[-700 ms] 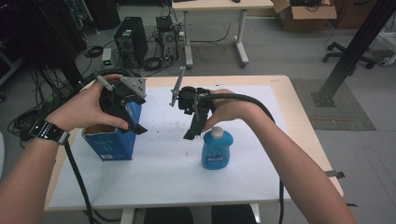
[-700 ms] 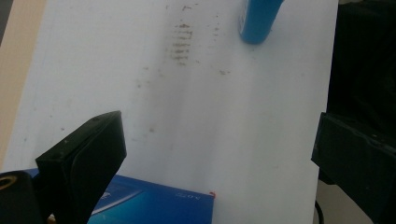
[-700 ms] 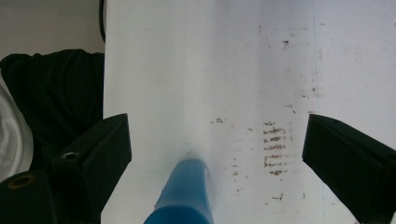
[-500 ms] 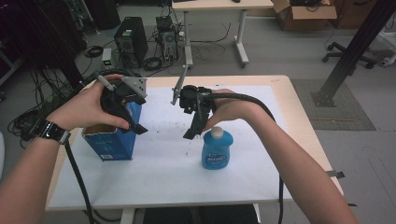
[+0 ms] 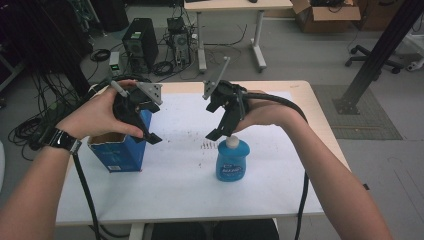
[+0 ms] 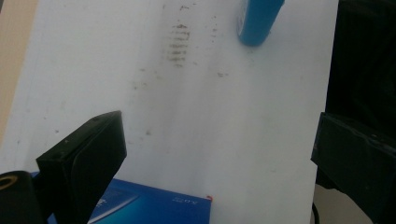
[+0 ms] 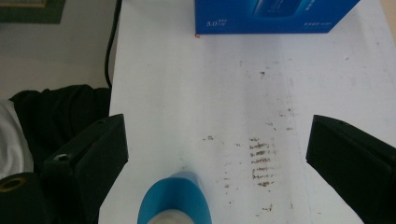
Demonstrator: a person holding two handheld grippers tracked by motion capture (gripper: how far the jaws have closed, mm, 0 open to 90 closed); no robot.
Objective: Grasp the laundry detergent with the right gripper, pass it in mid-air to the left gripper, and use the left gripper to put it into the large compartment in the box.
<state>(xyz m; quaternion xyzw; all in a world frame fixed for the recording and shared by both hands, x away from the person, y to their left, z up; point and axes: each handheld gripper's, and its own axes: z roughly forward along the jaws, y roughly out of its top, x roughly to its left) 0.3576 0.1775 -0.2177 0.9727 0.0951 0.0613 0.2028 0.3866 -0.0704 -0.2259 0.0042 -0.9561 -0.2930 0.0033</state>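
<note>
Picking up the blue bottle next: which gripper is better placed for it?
Probably the right gripper: its open jaws hang just above the blue bottle, whose cap sits between them in the right gripper view. The left gripper hovers over the blue box, farther off.

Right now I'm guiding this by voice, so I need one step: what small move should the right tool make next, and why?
Probably lower the right tool straight down over the blue bottle. Its jaws stand open with nothing between them, and in the right gripper view the bottle's cap sits just below, between them. The left tool hovers open by the blue box.
</note>
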